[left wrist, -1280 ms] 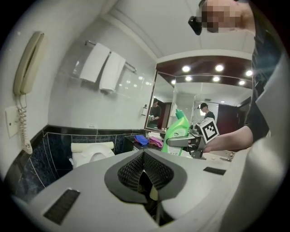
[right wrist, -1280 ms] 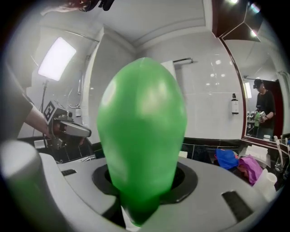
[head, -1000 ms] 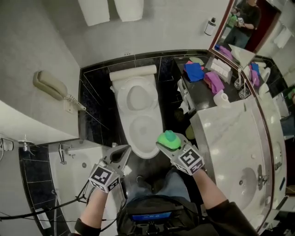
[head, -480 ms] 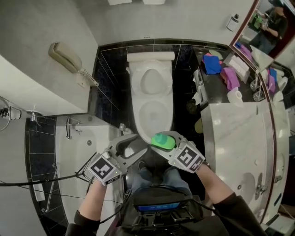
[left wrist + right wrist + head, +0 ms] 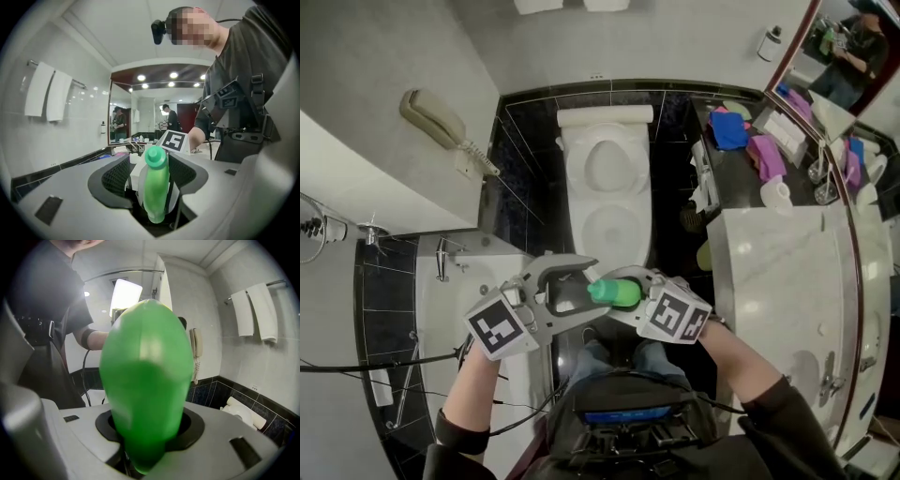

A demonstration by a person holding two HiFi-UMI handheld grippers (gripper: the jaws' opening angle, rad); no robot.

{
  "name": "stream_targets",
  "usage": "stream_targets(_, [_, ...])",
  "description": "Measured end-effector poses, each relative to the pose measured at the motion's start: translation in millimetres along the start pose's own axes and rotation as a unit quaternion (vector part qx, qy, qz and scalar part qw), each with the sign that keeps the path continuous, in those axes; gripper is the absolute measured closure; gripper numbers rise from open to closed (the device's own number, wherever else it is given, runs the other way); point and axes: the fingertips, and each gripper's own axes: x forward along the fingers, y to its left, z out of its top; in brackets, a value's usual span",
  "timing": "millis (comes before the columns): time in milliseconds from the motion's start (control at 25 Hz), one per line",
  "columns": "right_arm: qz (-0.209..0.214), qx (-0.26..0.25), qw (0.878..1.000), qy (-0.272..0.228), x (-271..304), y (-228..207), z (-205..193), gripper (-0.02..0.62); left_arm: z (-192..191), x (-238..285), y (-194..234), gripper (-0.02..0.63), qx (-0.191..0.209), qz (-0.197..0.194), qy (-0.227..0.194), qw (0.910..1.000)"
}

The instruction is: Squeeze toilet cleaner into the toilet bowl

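Green bottle point(image 5: 611, 292) lies roughly level in front of the person, held crosswise between the two claws, just short of the front rim of the toilet point(image 5: 605, 192). Right claw point(image 5: 634, 296) is clamped on the bottle's body; in the right gripper view the bottle point(image 5: 145, 380) fills the frame and is seated in the right claw point(image 5: 147, 430). The cap point(image 5: 598, 291) end points into the left claw point(image 5: 581, 291), whose jaws have just been opening. In the left gripper view the left claw point(image 5: 152, 173) stands spread wide, with the bottle point(image 5: 156, 190) and its cap point(image 5: 155, 157) between the pads, a gap on each side – no grip there. Room to move: a strip of dark tiled floor point(image 5: 525, 187) runs along each side of the toilet. The marble bench point(image 5: 787, 272) edge runs close by the right forearm. The white tub point(image 5: 455, 309) rim lies under the left claw, with a wall phone point(image 5: 431, 117) further up the left wall.
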Motion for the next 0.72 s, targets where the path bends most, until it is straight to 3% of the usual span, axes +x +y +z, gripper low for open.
stream_targets(200, [0.008, -0.006, 1.000, 0.007, -5, -1, -1, 0.410, 10, 7, -10, 0.366, 0.024, -0.041, 0.013, 0.9988])
stream_targets(320, [0.004, -0.006, 1.000, 0.003, -5, -4, 1, 0.410, 11, 9, -10, 0.435, 0.037, -0.047, 0.020, 0.9980])
stream_targets(720, [-0.007, -0.028, 0.999, 0.020, -10, -11, -11, 0.411, 6, 15, -11, 0.460, 0.028, -0.061, 0.032, 0.9973])
